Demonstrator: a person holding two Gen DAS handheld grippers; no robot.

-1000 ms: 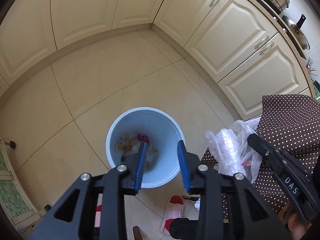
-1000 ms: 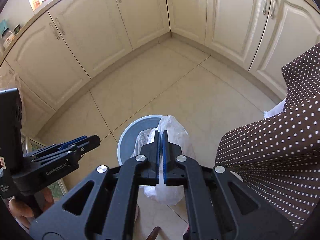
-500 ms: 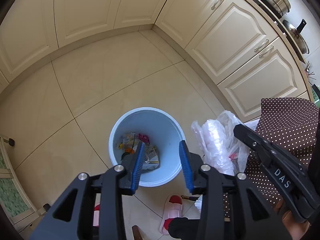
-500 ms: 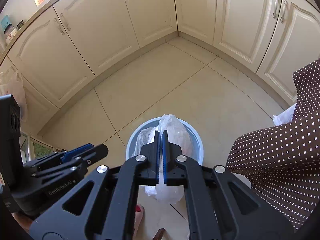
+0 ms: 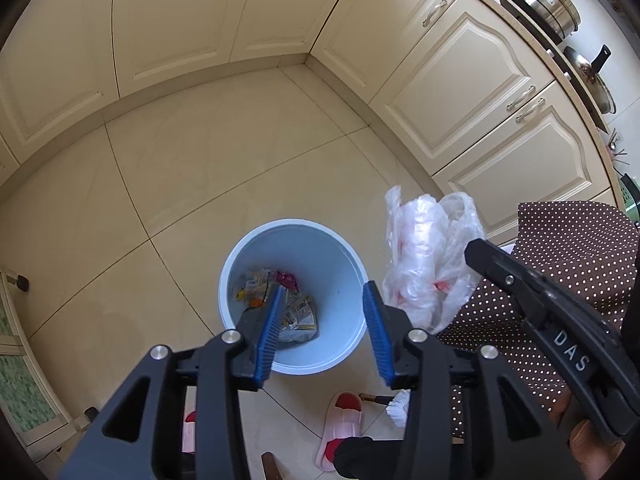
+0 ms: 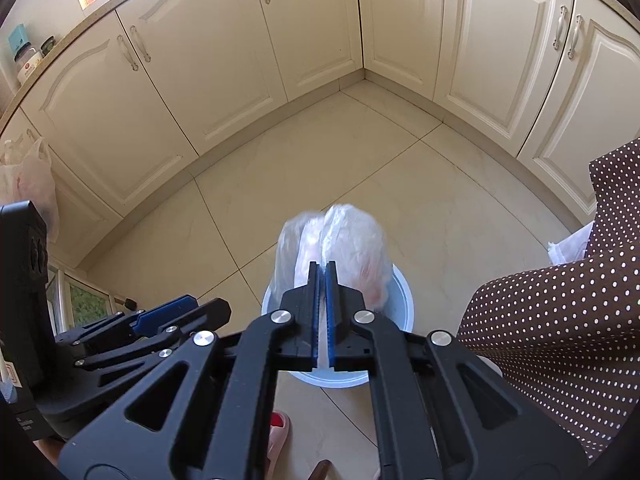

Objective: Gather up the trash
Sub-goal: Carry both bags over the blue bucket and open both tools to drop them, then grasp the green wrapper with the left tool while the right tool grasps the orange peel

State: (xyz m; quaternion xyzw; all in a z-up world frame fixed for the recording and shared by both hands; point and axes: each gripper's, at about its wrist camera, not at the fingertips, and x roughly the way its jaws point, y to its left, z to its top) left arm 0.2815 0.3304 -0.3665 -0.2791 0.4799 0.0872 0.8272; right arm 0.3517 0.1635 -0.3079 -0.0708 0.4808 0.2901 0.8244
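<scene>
Crinkled clear plastic bag (image 5: pixel 430 256), smooth matt plastic bin (image 5: pixel 340 264), glossy floor tiles (image 5: pixel 200 168).

1. The bin (image 5: pixel 294 248) is pale blue inside and out.
2. The plastic bag (image 5: pixel 428 256) is clear and whitish, with pink-red showing through.
3. The wrappers (image 5: pixel 288 308) in the bin are yellow, silver and magenta.
4. The cloth (image 5: pixel 576 248) is dark brown with small white dots.
5. The cabinets (image 6: pixel 208 72) are cream; the floor (image 5: pixel 200 160) is beige tile.
6. The slipper (image 5: pixel 340 424) is pink with a red insole.

We look steeply down from both wrists onto the kitchen floor (image 5: pixel 200 168); both views share the blue bin (image 5: pixel 344 248) and corner cupboards (image 6: pixel 208 80).
</scene>
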